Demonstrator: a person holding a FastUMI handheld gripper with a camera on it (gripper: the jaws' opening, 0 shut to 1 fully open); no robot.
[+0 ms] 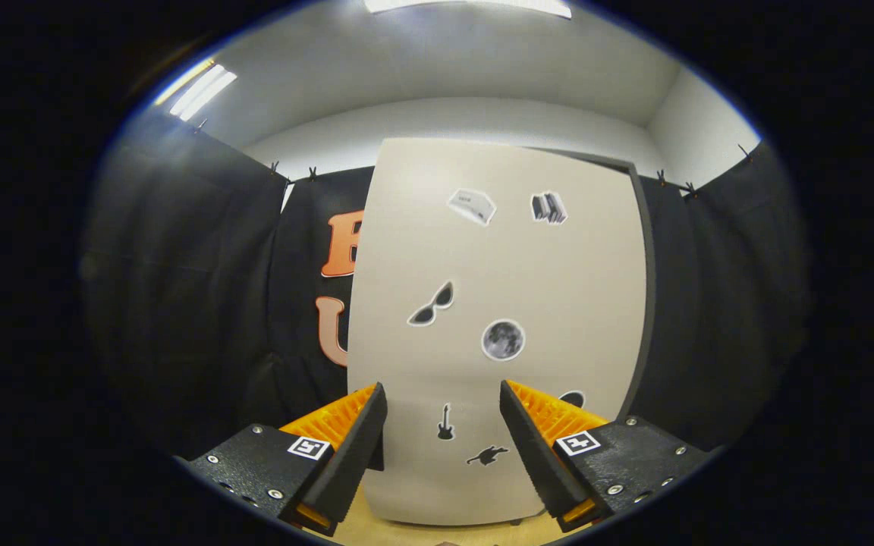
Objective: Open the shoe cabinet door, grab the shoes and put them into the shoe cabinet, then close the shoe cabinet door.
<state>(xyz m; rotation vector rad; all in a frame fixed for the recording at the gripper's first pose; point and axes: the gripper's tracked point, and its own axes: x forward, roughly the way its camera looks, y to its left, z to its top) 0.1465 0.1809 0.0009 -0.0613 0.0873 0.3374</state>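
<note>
The shoe cabinet door (498, 303) is a tall, pale beige panel standing straight ahead, beyond the fingers, with dark cabinet edging showing along its right side and top corner. It's covered in little stickers: sunglasses (432, 305), a moon (503, 339), a guitar (445, 422), books (548, 207). Looks closed from here. The gripper (443, 400) has its fingers spread wide apart, gripping nothing, with the door's lower part framed between them. Light wooden floor (376, 531) underneath.

The tongs (443, 394) have two wedge-shaped fingers (353, 447) with ribbed, saw-toothed inner faces. Each finger is mounted on a black block studded with small silver screws and carries a square black-and-white marker tag (309, 447) on top.
</note>
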